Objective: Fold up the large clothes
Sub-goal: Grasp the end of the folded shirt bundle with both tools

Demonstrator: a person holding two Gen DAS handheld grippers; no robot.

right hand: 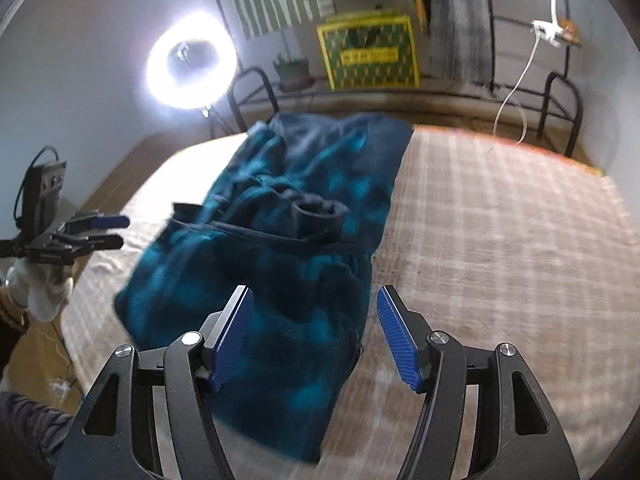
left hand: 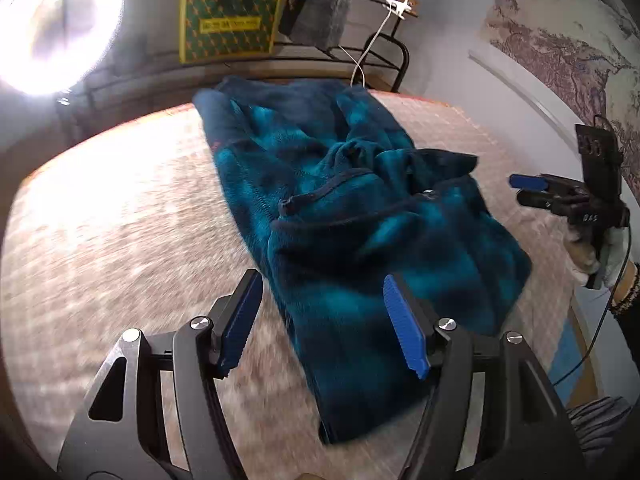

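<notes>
A teal and dark blue fleece garment (left hand: pixel 340 200) lies bunched in a long strip on a bed with a beige plaid cover (left hand: pixel 120 220). In the left wrist view my left gripper (left hand: pixel 322 280) hangs open over the garment's near left edge, nothing between its blue pads. My right gripper (left hand: pixel 520 190) shows at the far right, held by a white-gloved hand (left hand: pixel 612 256), off the garment's right side. In the right wrist view my right gripper (right hand: pixel 315 292) stands open above the garment (right hand: pixel 280 240) near its right edge. My left gripper (right hand: pixel 122 232) floats at the left, jaws apart.
A bright ring light (right hand: pixel 188 64) stands beyond the bed's far left corner. A yellow and green box (right hand: pixel 368 52) and hanging clothes sit behind the black metal bed frame (right hand: pixel 560 100). A white cable (right hand: pixel 516 92) dangles at the far right. Plaid cover (right hand: pixel 500 240) lies bare right of the garment.
</notes>
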